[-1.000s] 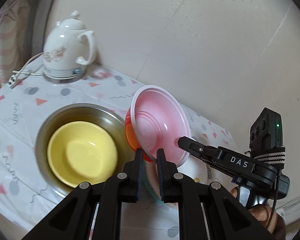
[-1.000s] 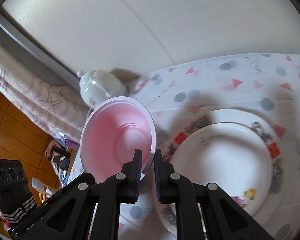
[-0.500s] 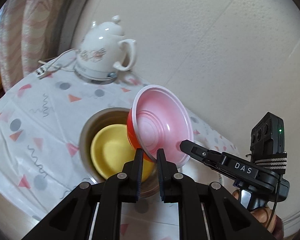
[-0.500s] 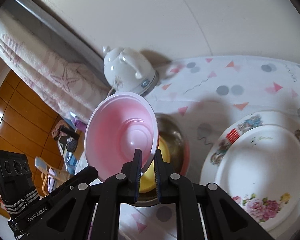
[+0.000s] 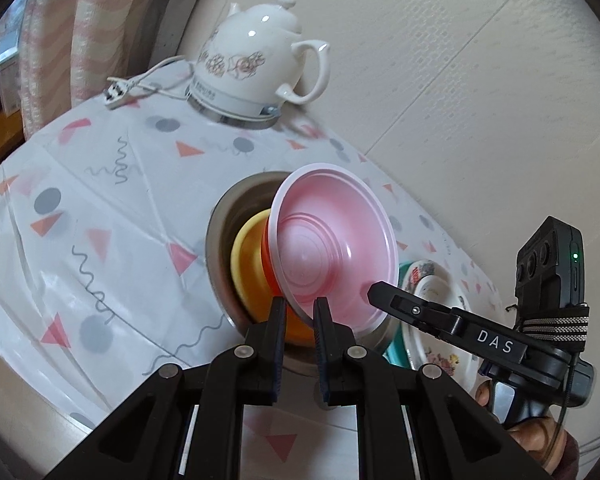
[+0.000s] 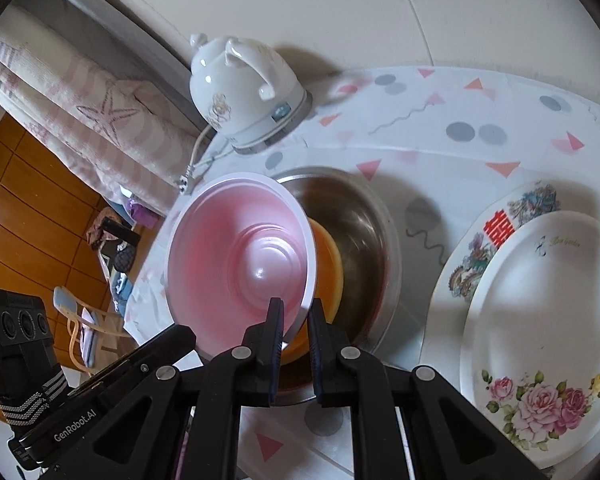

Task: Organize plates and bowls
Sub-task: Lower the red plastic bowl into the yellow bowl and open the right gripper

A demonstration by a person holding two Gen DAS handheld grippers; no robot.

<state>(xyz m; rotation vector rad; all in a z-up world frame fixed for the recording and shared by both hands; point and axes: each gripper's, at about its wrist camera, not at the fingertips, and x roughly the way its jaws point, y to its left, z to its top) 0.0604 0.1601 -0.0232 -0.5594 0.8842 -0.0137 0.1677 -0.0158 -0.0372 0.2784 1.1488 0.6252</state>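
Left gripper (image 5: pixel 299 312) pinches pink bowl (image 5: pixel 336 248) rim.

Premises: a lived-in home, dining corner. The worktop (image 5: pixel 100 208) carries a white cloth printed with triangles and dots, and a white ceramic electric kettle (image 5: pixel 256 60) on its base with its plug (image 5: pixel 118 90) lying loose. A pink striped curtain (image 6: pixel 80 108) (starfish motif) hangs alongside. Wood-panelled floor (image 6: pixel 20 208) with scattered belongings; floral household plates (image 6: pixel 540 320).

Left black two-finger gripper (image 5: pixel 299 316) pinched closed, right black two-finger gripper (image 6: pixel 296 320) pinched closed, both side by side
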